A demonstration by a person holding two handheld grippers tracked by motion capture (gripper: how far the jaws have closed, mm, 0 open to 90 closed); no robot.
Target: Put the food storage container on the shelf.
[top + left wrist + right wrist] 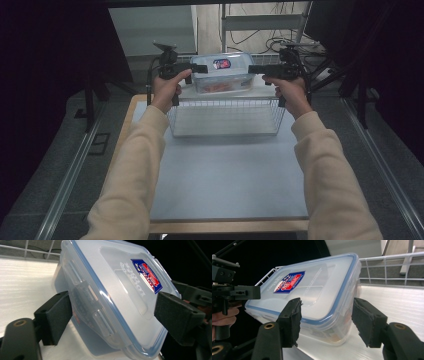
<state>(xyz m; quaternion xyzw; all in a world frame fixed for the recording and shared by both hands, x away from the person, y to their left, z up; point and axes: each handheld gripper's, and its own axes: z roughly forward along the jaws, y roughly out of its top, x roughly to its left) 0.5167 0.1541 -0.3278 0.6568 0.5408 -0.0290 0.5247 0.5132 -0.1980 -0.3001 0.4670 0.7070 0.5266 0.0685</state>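
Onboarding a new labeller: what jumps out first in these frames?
A clear plastic container with a blue-sealed lid and a red-and-blue label sits at the far end of the table, behind a white wire basket. The left hand-held gripper and right hand-held gripper meet it from opposite ends, each with its jaws spread around an end of the box. Cream sleeves reach in from the bottom of the high view.

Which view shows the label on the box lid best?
The left gripper view: the label on the lid is large and sharp. The right gripper view shows it smaller and slanted; in the high view it is a tiny patch.
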